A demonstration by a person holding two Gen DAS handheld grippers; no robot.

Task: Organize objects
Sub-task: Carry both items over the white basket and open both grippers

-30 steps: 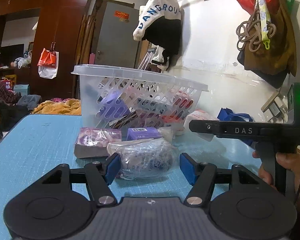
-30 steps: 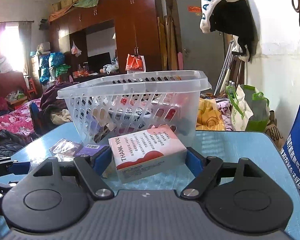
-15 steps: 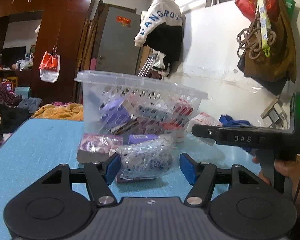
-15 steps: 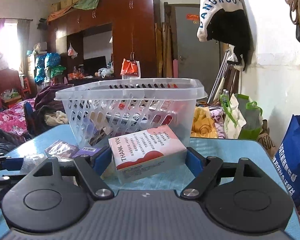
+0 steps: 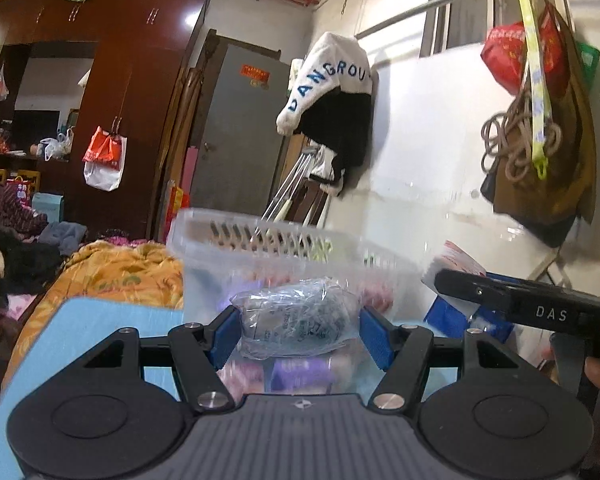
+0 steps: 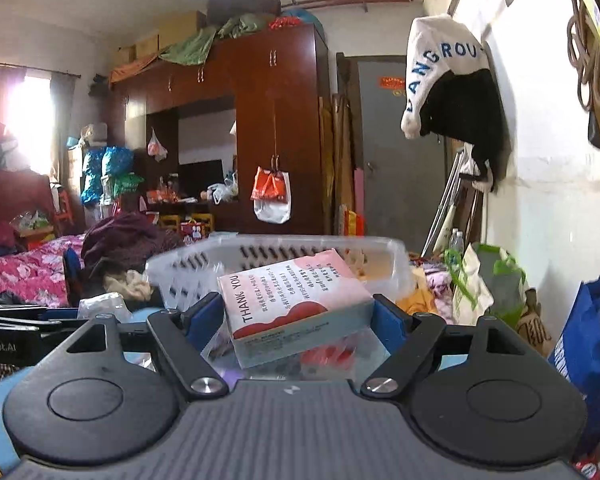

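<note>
My left gripper (image 5: 298, 334) is shut on a crinkled clear plastic packet (image 5: 300, 318), lifted off the blue table (image 5: 80, 332) in front of the clear slotted basket (image 5: 268, 240). Purple packets (image 5: 300, 374) lie on the table below it. My right gripper (image 6: 300, 318) is shut on a pink and white "THANK YOU" box (image 6: 296, 300), raised to about the rim of the basket (image 6: 204, 264). In the left wrist view the right gripper's black body (image 5: 520, 304) reaches in from the right with the box's corner (image 5: 458, 264) showing.
A white wall (image 5: 440, 160) with hanging bags and a rope runs along the right. A blue bag (image 6: 592, 344) and a green and white bag (image 6: 484, 280) stand to the right of the table. Beds with clothes and a dark wardrobe (image 6: 260, 128) fill the room behind.
Both grippers have risen with their loads: the packet has left the table and the box now stands level with the basket's rim. The basket sits lower in both views.
</note>
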